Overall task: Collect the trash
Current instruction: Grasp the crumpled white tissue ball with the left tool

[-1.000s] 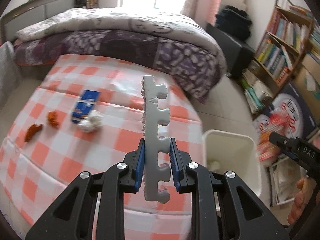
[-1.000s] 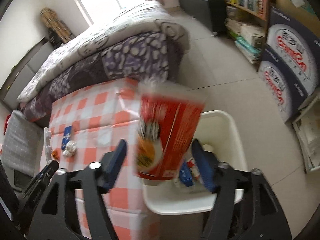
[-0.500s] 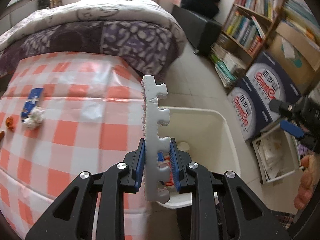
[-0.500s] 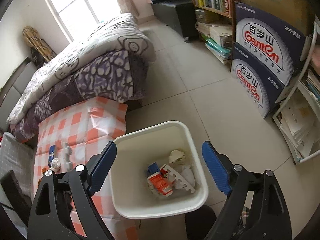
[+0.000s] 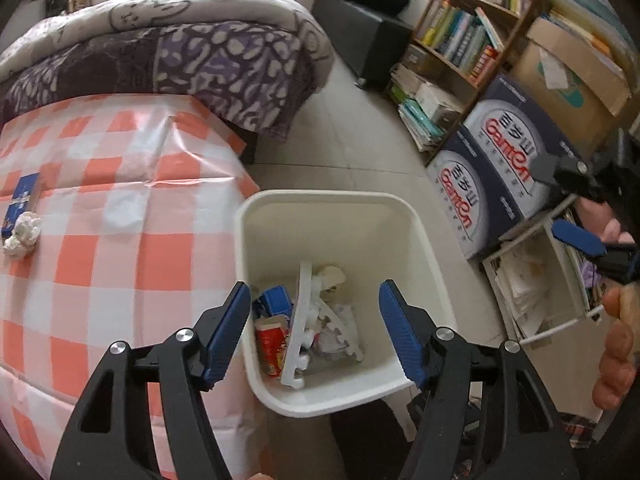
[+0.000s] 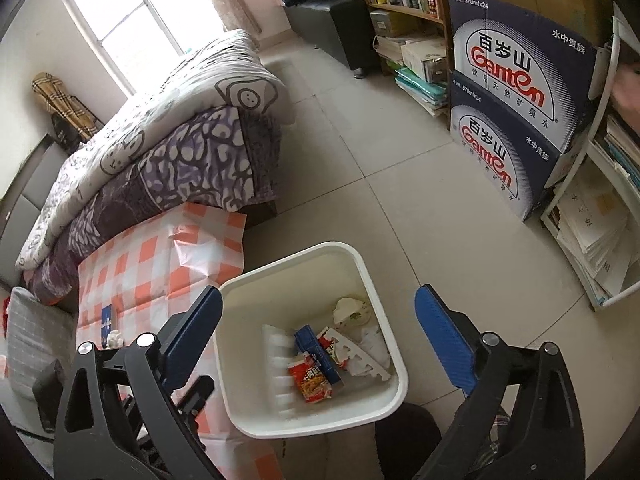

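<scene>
Foam strip: the white notched foam strip (image 5: 301, 320) lies in the white bin (image 5: 320, 200), standing on its edge; in the left wrist view its long axis runs from the bin's near wall up toward the middle, notches facing right. In the right wrist view it (image 6: 280, 372) looks blurred along the bin's left wall.
Other trash in bin: a red carton (image 6: 310, 378), a blue box (image 6: 308, 342), a second foam piece (image 6: 366, 358) and crumpled paper (image 6: 350, 310) lie on the bin floor.
Left gripper: the left gripper (image 5: 316, 332) hangs above the bin's near edge, pointing down into it, blue pads wide apart, holding nothing.
Right gripper: the right gripper (image 6: 318, 340) is also above the bin, pointing down, pads spread wide and empty. In the left wrist view it shows at the right edge, held in a hand (image 5: 616, 344).
Surface: a surface with an orange and white checked cloth (image 5: 120, 220) stands just left of the bin. Near its far left edge lie a blue packet (image 5: 20, 200) and a white paper wad (image 5: 22, 234), touching.
Bin place: on the tiled floor (image 6: 360, 160), between the surface and stacked water cartons (image 6: 516, 92).
Beyond: a bed (image 6: 160, 128) with a purple and white quilt sits behind the surface.
</scene>
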{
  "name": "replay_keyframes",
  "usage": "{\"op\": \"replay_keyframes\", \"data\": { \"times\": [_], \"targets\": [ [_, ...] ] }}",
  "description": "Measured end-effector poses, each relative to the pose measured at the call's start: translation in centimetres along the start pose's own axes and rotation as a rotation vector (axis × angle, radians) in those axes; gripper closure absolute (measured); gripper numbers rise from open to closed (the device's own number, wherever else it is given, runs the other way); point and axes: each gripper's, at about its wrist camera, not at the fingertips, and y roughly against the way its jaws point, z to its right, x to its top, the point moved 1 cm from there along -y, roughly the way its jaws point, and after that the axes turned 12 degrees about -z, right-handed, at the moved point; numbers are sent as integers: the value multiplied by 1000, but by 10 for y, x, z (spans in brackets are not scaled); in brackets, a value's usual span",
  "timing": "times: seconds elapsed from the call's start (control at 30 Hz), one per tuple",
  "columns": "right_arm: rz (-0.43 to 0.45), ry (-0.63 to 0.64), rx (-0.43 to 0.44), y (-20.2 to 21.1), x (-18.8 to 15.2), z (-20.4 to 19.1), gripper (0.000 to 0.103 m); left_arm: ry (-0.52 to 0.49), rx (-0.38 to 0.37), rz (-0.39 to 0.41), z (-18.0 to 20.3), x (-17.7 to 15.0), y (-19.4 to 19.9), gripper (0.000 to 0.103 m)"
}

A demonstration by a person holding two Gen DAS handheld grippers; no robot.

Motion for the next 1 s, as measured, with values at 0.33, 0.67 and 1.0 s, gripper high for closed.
{"op": "replay_keyframes", "data": {
  "times": [0.33, 0.67, 1.0],
  "targets": [
    [-88, 5, 31, -19, -6, -17, 7, 246, 247, 24, -97, 24, 16, 26],
    [-140, 48, 25, -33, -12, -37, 7, 700, 532, 7, -253, 29, 8, 26],
    [-169, 108, 10, -48, -18, -69, 7, 697, 472, -24, -286, 33, -13, 51]
  ]
}}
